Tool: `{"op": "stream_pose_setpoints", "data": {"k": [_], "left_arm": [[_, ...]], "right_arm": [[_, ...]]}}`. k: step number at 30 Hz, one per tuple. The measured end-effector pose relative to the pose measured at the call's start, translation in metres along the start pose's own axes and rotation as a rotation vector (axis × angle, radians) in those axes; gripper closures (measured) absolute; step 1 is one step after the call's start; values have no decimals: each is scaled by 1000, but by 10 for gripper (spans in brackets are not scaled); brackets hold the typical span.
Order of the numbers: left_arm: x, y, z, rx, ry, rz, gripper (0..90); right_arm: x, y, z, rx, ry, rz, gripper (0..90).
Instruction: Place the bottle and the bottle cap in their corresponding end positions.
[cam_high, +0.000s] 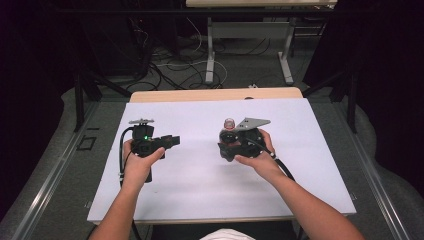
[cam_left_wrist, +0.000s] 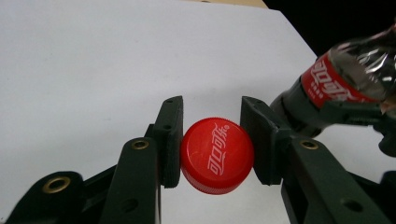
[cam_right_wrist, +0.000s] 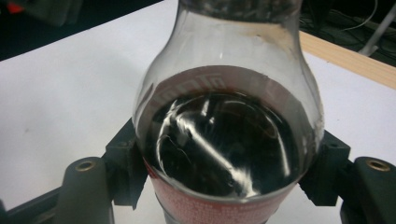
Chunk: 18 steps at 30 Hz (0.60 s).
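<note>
Over the white table (cam_high: 210, 190) we hold the red cap (cam_left_wrist: 217, 155) pinched between the jaws of the left hand-held gripper (cam_left_wrist: 211, 140), off the cola bottle (cam_right_wrist: 229, 140), which the right hand-held gripper (cam_right_wrist: 229, 182) clamps at its shoulder. We should keep the bottle upright and steady so nothing spills, then lower the cap flat onto clear table before easing the jaws apart.

Cap (cam_left_wrist: 217, 155): red, white script lettering. Bottle (cam_right_wrist: 226, 116): clear plastic, dark brown-black liquid, red label band with white lettering. Jaws: black. Worktop (cam_high: 200, 115): white sheet, light wood edge at the frame's upper centre.
</note>
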<state>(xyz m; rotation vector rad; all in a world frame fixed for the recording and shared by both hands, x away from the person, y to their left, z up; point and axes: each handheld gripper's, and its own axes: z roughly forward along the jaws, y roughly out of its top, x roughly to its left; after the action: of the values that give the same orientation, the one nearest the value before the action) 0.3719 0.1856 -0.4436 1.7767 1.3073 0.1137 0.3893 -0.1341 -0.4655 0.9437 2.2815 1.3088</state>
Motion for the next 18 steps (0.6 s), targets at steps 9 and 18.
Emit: {"op": "stream_pose_setpoints", "data": {"k": [9,18], "left_arm": [[12,-7,-5,-22,3,-24,612],[17,-9,-4,-14,10,-32,612]], "right_arm": [[-13,14,23,-11,-43,34,300],[-23,19,47,-29,-75,56,300]]}}
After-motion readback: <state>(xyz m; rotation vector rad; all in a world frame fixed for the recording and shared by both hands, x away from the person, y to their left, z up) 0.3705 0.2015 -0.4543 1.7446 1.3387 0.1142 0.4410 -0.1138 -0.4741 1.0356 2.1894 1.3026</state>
